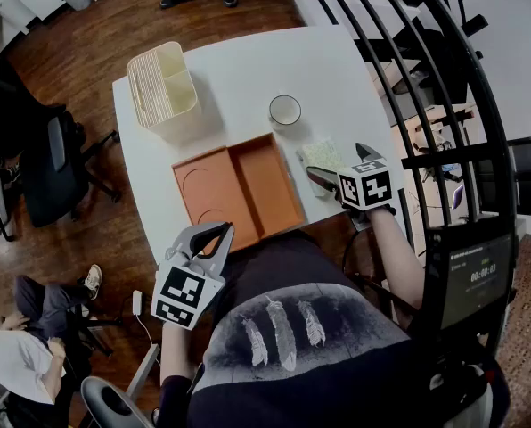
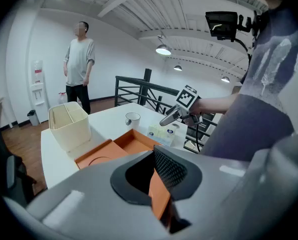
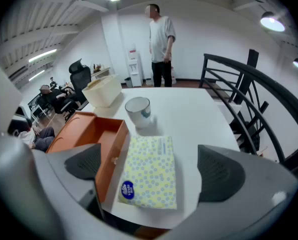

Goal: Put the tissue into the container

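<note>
**Grasp setup: tissue pack, right tool**

Right tool (image 3: 152, 167): jaws spread as wide as they go, holding nothing yet. The tissue pack (image 3: 150, 176) lies flat on the white table (image 3: 191, 111) between the two pads, touching neither. It sits just beside the right wall of the orange tray (image 3: 91, 134).

Left tool (image 2: 150, 179): jaws all but together, nothing in them, held off the table's near edge.

Orientation: the pack's long axis runs away from the right tool, roughly parallel to the tray wall. Blue label at the near end, printed face up.

Judgement: the jaws already straddle the short axis, so close across the width near the middle. Lower first so the pads catch the sides, not just the top film. The soft pack will likely buckle, so squeeze gently.

Unclear whether "container" means the tray or the cream bin (image 1: 172, 105) at the far corner.
</note>
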Demonstrator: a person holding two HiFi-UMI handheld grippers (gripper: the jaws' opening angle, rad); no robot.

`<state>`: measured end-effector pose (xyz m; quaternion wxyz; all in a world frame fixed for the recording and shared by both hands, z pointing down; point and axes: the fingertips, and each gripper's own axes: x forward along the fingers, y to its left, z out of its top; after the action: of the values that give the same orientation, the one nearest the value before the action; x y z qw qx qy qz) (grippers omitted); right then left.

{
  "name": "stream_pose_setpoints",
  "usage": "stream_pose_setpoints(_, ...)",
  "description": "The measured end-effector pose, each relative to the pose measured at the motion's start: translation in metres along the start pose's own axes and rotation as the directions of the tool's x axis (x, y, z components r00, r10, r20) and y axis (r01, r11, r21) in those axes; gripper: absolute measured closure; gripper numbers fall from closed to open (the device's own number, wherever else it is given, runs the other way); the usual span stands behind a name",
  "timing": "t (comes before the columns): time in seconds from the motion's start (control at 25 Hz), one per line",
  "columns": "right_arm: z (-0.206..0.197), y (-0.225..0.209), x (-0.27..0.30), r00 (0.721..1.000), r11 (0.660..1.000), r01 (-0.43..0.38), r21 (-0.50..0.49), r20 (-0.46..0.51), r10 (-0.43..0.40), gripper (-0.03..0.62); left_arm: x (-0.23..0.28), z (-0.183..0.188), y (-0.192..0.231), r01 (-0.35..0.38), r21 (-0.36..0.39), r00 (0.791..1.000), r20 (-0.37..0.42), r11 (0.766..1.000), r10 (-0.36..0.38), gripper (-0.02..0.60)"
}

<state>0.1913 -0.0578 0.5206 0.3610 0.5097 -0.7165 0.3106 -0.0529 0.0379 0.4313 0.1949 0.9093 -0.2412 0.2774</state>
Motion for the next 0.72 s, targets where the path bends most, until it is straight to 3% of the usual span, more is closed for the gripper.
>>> stream_pose_setpoints(0.16, -0.023, 0.001, 0.033, 0.991, 0.999, -0.026, 0.021, -0.133, 0.029, -0.003, 0.0, -0.002, 0.002, -0.002, -0.004, 1.0, -0.001, 1.0, 0.002, 0.568)
stream_pose_setpoints(0.44, -0.051, -0.002, 0.063, 0.963, 0.999, 0.021, -0.048, -0.269, -0.033, -0.001, -0.007, -0.01, 0.007, -0.025, -0.022, 1.0, -0.003, 0.999, 0.025, 0.568)
stream_pose_setpoints(0.52, -0.058, -0.002, 0.066, 0.957, 0.998, 0.017, -0.057, -0.289, -0.033, 0.084, -0.008, -0.01, 0.007, -0.033, -0.028, 0.999, -0.002, 0.999, 0.033, 0.568)
stream_pose_setpoints(0.72, -0.057, -0.005, 0.066, 0.953, 0.999, 0.026, -0.031, -0.302, -0.034, 0.113, -0.009, -0.01, 0.009, -0.045, -0.036, 0.999, -0.003, 0.998, 0.045, 0.568)
